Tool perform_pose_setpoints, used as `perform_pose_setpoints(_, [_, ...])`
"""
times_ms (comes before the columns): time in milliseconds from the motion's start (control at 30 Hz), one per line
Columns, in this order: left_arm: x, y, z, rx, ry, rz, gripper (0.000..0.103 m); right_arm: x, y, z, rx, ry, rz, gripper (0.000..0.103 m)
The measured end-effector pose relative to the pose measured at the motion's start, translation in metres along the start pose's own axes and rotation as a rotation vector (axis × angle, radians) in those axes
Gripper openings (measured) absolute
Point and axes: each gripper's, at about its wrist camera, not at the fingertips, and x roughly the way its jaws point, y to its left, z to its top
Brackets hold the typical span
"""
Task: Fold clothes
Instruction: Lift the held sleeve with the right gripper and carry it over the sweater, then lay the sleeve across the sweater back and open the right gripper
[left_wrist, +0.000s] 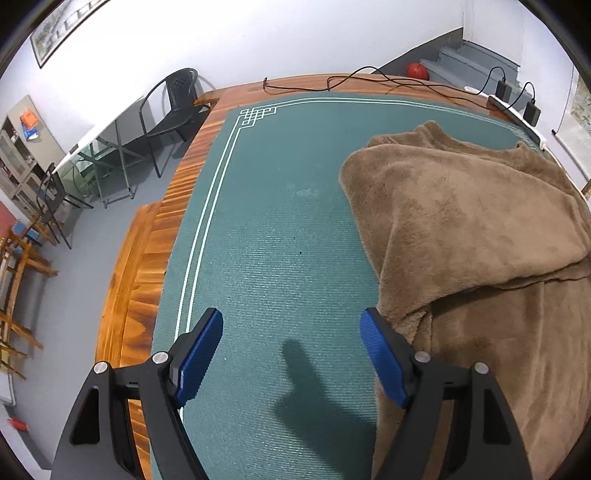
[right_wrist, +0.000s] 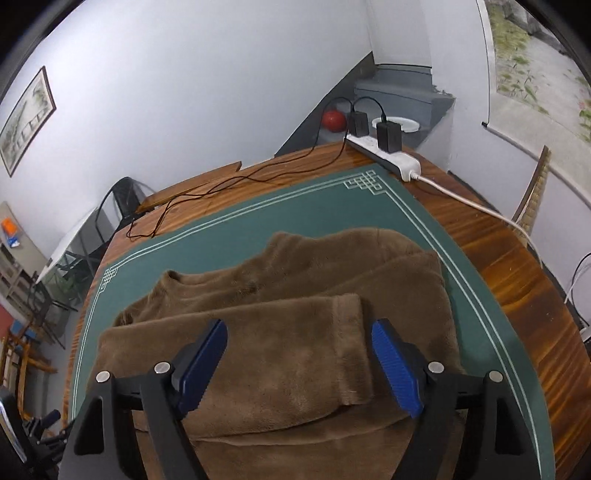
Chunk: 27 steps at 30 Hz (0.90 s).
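**Inspector:** Position of the garment?

**Assistant:** The brown fleece garment (right_wrist: 280, 332) lies on the green mat (left_wrist: 266, 229), which covers most of the wooden surface (right_wrist: 491, 258). In the left wrist view it occupies the mat's right side and the mat's left side is bare. In the right wrist view a sleeve (right_wrist: 258, 343) lies folded across the body of the garment, cuff end toward the right.

**Inspector:** Left tool?

**Assistant:** The left tool (left_wrist: 291, 354) stands wide, nothing between its blue pads (left_wrist: 199, 354). It hangs over bare mat just beside the garment's edge. The right-hand pad is close against the fleece; contact I cannot confirm. Its shadow falls on the mat beneath.

**Inspector:** Right tool?

**Assistant:** The right tool (right_wrist: 299, 362) is also wide. Its pads straddle the folded sleeve from above and press on nothing; whether the tips touch the fleece I cannot tell.

**Inspector:** Other items on the surface?

**Assistant:** A white power strip (right_wrist: 388, 157) at the far edge, with two black adapters (right_wrist: 388, 136) plugged in and thin black cables (right_wrist: 229, 184) trailing across the wood. Beyond the surface, a red ball (right_wrist: 333, 120) by grey steps (right_wrist: 399, 92), and a black chair (left_wrist: 173, 107) off to the left.
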Motion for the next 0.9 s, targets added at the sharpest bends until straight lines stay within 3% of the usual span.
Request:
perform_pose_setpoints(433, [0.004, -0.017, 0.006, -0.027, -0.008, -0.009, 0.08, 0.045, -0.051, -0.025, 0.043, 0.154, 0.031, 0.083])
perform_pose_setpoints(567, [0.011, -0.014, 0.007, -0.044, 0.001, -0.042, 0.08, 0.064, -0.056, -0.03, 0.037, 0.196, 0.022, 0.083])
perform_pose_setpoints(733, [0.003, -0.018, 0.002, -0.012, -0.022, -0.172, 0.08, 0.072, -0.054, -0.033, 0.018, 0.205, 0.025, 0.083])
perform_pose_setpoints(900, [0.021, -0.032, 0.002, 0.034, 0.016, -0.125, 0.08, 0.082, -0.052, -0.031, 0.01, 0.219, 0.016, 0.083])
